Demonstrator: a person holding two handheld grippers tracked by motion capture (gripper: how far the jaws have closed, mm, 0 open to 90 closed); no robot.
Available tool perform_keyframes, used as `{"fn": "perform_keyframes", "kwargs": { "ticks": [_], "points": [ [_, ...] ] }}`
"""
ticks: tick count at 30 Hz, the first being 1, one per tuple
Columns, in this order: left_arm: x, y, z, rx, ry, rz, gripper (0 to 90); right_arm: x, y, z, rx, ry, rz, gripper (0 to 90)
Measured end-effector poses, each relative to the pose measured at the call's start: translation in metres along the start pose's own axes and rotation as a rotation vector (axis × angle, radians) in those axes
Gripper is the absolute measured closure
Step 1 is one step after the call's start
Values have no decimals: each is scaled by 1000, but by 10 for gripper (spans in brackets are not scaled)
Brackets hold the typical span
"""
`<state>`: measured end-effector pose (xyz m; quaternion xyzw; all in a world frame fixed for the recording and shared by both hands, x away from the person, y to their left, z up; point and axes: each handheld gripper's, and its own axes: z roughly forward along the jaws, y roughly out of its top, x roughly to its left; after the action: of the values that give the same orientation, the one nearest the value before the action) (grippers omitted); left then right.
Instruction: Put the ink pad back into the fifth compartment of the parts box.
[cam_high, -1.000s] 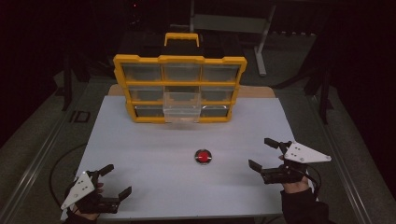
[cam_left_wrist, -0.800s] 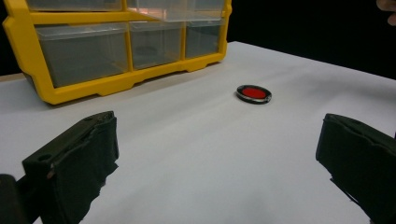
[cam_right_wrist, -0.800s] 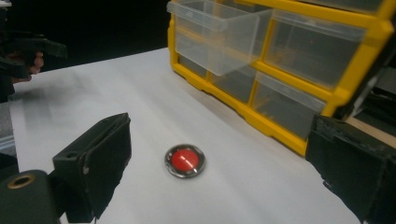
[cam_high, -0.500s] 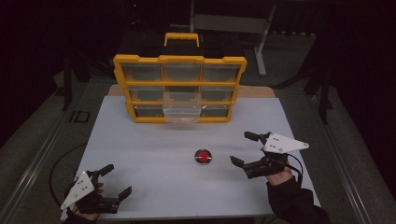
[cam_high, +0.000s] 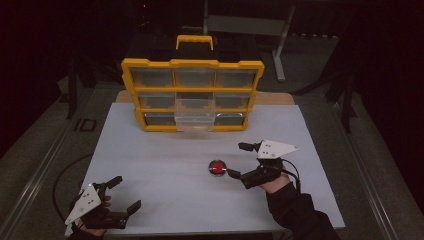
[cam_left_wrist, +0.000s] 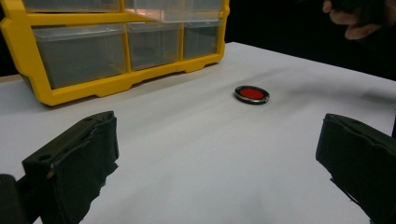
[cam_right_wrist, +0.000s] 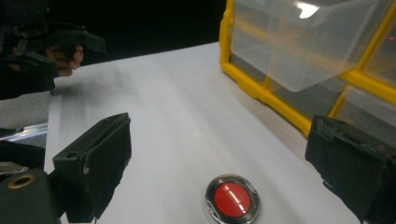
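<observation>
So the little red disc (cam_high: 217, 168) sits flat on the white table (cam_high: 165, 165), just right of center in the high view. The right gripper (cam_high: 241, 161) is wide open right beside it, not touching. The left gripper (cam_high: 126, 195) sits open at the lower left, well apart. The yellow drawer organizer (cam_high: 193, 95) is up top, its middle drawer (cam_high: 194, 116) sticking out.

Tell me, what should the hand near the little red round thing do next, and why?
Probably ease the right gripper forward and down until its open jaws sit either side of the red disc, then close. The disc lies flat on the white table, just ahead of the jaws and untouched, and the middle drawer already stands pulled out.
</observation>
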<state>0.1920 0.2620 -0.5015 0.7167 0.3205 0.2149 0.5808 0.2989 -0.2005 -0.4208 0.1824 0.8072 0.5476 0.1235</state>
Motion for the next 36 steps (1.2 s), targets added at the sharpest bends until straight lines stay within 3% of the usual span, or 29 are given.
{"fn": "perform_keyframes", "kwargs": {
  "ticks": [12,36],
  "points": [
    [0,0,1,1,-6,2,0,-7,-22,38,80,60,11,73],
    [0,0,1,0,-9,3,0,-26,-55,85,226,71,19,76]
  ]
}}
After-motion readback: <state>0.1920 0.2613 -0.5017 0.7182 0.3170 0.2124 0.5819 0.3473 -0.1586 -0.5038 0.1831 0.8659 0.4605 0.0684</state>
